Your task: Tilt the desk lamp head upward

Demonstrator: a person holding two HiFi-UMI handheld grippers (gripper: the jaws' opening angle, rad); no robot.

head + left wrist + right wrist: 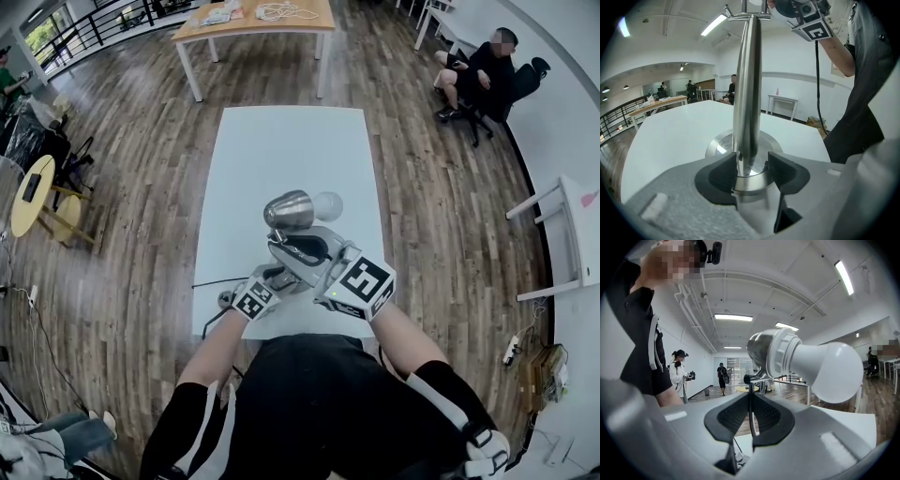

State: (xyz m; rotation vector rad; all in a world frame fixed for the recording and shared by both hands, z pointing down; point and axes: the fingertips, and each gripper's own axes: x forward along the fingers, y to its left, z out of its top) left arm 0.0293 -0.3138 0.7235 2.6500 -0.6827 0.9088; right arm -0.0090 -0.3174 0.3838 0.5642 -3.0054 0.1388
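Note:
A desk lamp stands near the front of the white table (281, 141). Its silver head (287, 210) holds a white bulb (328, 204). In the right gripper view the head (764, 350) and bulb (829, 371) loom just above the jaws. My right gripper (750, 404) is shut on a thin dark rod (750, 394) below the head. It sits just behind the head in the head view (302, 248). My left gripper (751, 164) is shut on the lamp's steel pole (747, 89), just above the round base (718, 143). It lies low at the near edge (267, 281).
A black cable (211, 281) runs off the table's left edge. A wooden table (253, 19) stands beyond, a seated person (478, 80) at the far right, a round yellow stool (33, 192) to the left and a white desk (572, 234) to the right.

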